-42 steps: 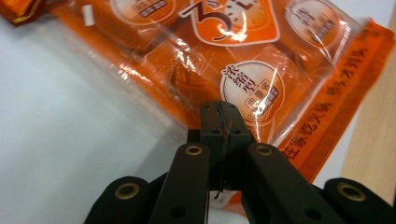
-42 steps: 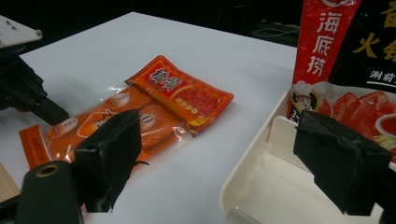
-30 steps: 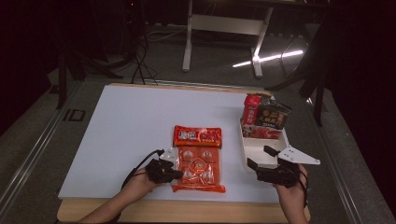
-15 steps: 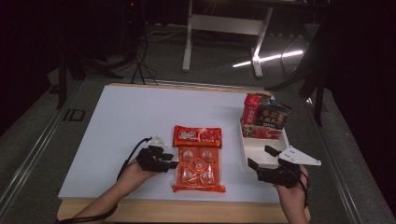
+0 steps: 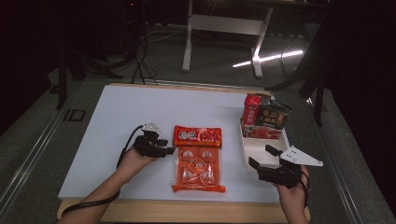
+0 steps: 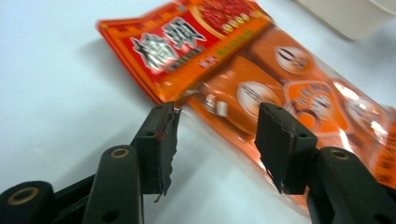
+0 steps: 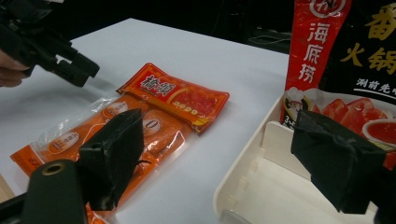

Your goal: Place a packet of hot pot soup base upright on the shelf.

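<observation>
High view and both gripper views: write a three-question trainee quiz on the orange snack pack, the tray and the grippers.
1. True or false: the orange snack pack lies inside the white tray.
2. Which gripper is nearer the pack: A) left gripper B) right gripper?
3. Where in the tray do the upright red and black packets stand?

Key
1. False: it lies flat on the white table, left of the tray.
2. A: its open jaws sit at the pack's left edge, pads not pressing.
3. At the far end; the near compartment looks empty.
</observation>
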{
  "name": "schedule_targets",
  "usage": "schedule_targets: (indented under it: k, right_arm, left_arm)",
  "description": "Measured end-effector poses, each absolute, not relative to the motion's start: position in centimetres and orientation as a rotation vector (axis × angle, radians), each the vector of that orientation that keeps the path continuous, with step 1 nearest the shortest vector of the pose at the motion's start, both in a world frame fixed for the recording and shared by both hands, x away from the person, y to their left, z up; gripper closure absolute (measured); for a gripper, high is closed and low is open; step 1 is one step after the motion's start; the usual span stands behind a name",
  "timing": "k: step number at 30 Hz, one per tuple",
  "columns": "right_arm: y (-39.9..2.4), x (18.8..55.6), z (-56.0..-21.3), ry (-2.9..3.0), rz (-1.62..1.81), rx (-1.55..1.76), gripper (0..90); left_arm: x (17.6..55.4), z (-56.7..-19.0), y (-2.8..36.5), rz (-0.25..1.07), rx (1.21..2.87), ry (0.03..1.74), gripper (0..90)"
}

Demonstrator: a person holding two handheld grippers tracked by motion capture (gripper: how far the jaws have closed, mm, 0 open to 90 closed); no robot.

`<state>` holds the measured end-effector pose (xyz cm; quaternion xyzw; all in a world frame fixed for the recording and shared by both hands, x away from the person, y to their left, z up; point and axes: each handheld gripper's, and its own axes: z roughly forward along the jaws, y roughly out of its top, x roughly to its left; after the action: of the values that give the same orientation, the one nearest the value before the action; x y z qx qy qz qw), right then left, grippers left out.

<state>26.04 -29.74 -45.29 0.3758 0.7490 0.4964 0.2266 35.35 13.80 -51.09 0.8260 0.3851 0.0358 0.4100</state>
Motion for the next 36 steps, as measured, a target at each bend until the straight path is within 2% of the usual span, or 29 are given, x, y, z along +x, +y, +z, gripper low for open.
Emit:
schedule_targets:
  k: [6,12,17,26,36]
  right_arm:
    - [-29.7,26.0,-45.2,2.064,1.362,1.027,16.7]
    - [-29.6,26.0,-45.3,2.065,1.354,1.024,16.6]
    - [-29.7,25.9,-45.3,2.065,1.353,1.021,16.5]
    - [-29.6,25.9,-45.3,2.071,1.353,1.014,16.5]
    - [-29.7,25.9,-45.3,2.07,1.356,1.01,16.5]
  left_arm:
    - [37.3,-51.4,14.3,0.105,2.053,1.007,47.8]
    - [39.1,-52.0,14.3,0.121,2.047,1.046,41.7]
    - [40.1,-53.0,13.8,0.106,2.061,1.056,40.1]
    - [41.7,-54.5,12.7,0.066,2.075,1.089,43.9]
    - [42.3,-54.7,11.2,0.003,2.052,1.053,55.4]
